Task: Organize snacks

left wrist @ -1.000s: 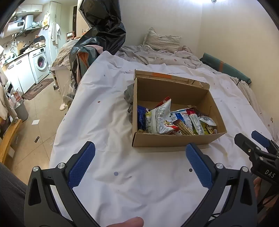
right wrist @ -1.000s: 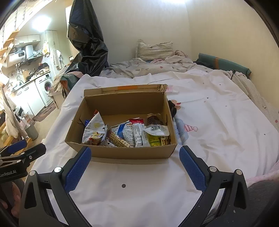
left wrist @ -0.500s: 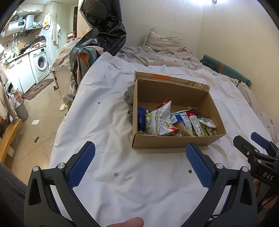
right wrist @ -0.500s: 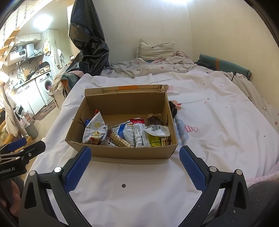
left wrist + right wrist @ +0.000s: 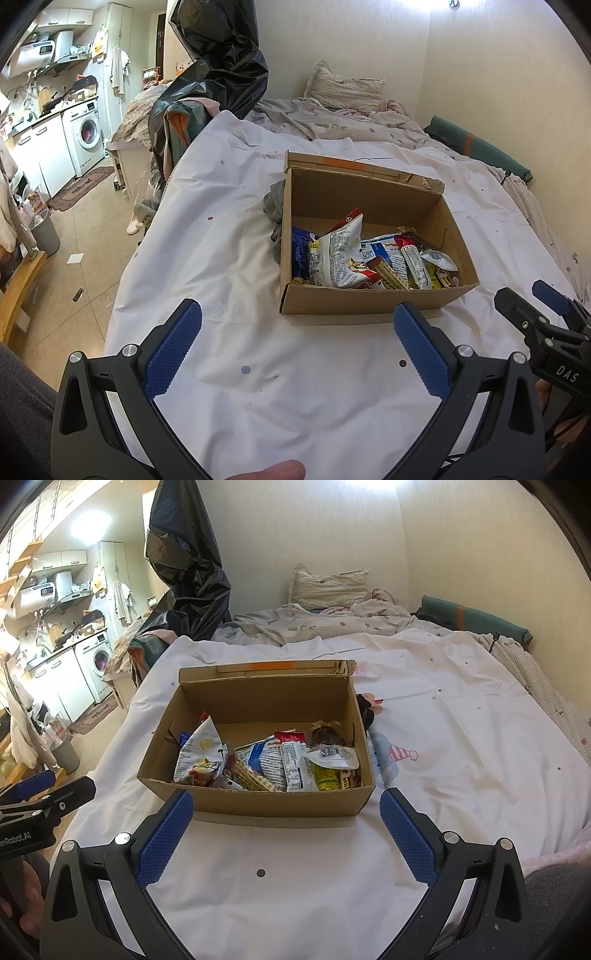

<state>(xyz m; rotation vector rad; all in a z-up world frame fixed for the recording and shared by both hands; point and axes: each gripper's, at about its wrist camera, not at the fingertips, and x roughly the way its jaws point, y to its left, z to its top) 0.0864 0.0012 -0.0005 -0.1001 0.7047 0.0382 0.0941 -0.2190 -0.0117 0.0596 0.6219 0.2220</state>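
Cardboard box (image 5: pixel 255 797) sits on the white bedsheet (image 5: pixel 295 886), open at the top, with its far flap folded back. The snacks lie loose in the near half of the box, the far half of its floor bare.

Left gripper (image 5: pixel 297 354): jaws spread wide, holding nothing, short of the box's near wall. Right gripper (image 5: pixel 286 832): likewise spread and empty, its pads either side of the box front but not touching it.

Contents noted: 1 white crinkled chip bag (image 5: pixel 199 757) standing tilted at the left; a wafer bar (image 5: pixel 251 777) beside it; flat white sachets (image 5: pixel 293 764); a yellow packet (image 5: pixel 327 777), label too small to read.

Handling, as judged: all items are light and film-wrapped, so slippery and easily crushed. The chip bag is air-filled and fragile within; its upstanding sealed top edge is the fair hold. The wafer bar is stiff but brittle, best pinched across its width. Flat sachets overlap and would need lifting by a free edge.
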